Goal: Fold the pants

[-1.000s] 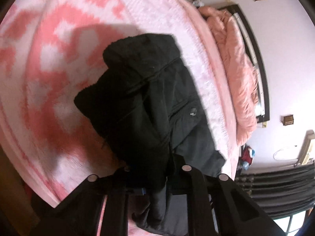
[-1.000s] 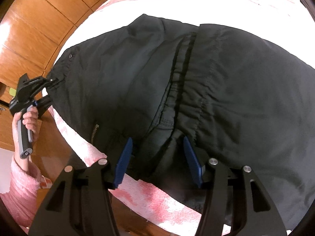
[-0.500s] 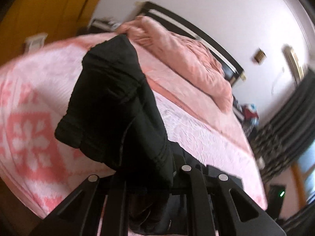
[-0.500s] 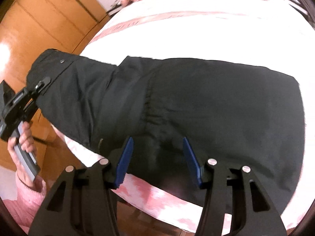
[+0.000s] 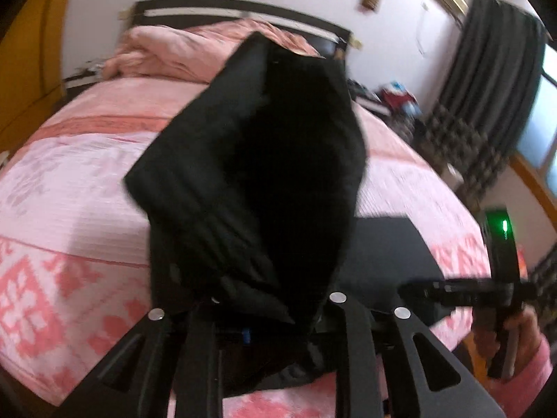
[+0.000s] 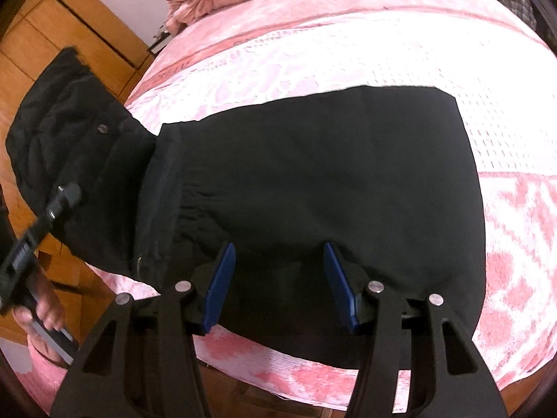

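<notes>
Across the bed (image 6: 348,52), pink patterned cover, black pants (image 6: 313,181) lie spread near the front edge, one end lifted off toward the left. Left tool (image 5: 271,317) clamped onto that raised end; fabric bunches up in front of its camera (fingertips buried in cloth). Right tool (image 6: 278,278) wide apart, blue pads (image 6: 219,285) empty, poised just over the flat part of the pants; contact unclear.

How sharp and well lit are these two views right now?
Left wrist: motion-blurred, the raised black pants a nearly featureless dark mass. Right wrist: sharper, but the pink bedspread is overexposed beyond the pants; fisheye bends both.
</notes>
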The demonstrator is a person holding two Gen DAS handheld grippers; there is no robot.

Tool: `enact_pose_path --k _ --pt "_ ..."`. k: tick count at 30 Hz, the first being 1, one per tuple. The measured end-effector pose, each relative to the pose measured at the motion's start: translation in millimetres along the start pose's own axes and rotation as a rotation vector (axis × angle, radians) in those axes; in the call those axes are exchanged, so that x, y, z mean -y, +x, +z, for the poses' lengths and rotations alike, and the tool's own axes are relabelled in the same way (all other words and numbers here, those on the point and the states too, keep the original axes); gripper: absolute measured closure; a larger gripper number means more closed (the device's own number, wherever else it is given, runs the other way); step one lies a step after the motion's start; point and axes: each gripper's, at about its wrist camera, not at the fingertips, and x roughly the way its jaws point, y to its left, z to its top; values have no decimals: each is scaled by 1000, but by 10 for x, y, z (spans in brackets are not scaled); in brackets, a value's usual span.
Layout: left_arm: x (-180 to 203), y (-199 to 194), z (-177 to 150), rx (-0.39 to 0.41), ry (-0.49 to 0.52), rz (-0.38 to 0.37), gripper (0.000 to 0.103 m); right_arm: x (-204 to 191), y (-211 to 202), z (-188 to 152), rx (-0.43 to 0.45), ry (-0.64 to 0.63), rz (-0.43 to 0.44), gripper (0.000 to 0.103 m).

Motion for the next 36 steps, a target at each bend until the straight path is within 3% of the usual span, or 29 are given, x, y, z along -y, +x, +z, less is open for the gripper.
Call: enact_pose_path --k 6,9,11,13,15,17,19,21,23,27,30,32,34,36 --pt "260 389 -135 -141 74 -45 73 49 59 -26 -6 21 7 49" --pt "401 406 -171 -200 76 -124 63 70 92 -14 -7 15 6 49" --pt "439 342 -180 -193 90 -164 60 90 95 -12 -7 17 8 49" --pt "437 235 -179 -179 92 -210 47 96 101 -12 -8 22 11 49" --pt "369 118 -135 -152 70 -238 45 106 70 -12 -3 23 6 49" --pt "269 57 -178 -134 53 -201 42 98 47 -7 7 16 -7 48" --pt "131 115 -155 -134 37 -93 42 80 75 -26 -4 7 -29 48" --pt "-78 263 -176 -164 5 29 42 27 137 -51 -34 -24 -76 48" --pt "-174 432 -247 -215 -28 83 43 -14 162 -23 -40 -50 -100 47" --pt "-262 529 -331 -231 -45 88 44 -61 77 7 -14 -30 -75 47" --pt "-248 413 -295 -201 -55 88 44 -170 -112 74 39 -35 15 28" --pt "-269 323 -232 -162 -77 71 42 -297 -165 145 47 -64 46 24" --pt "-328 246 -174 -142 -92 112 35 -435 -121 215 32 -98 29 22" --pt "-407 287 -145 -168 -93 209 34 -521 -29 272 11 -120 13 22"
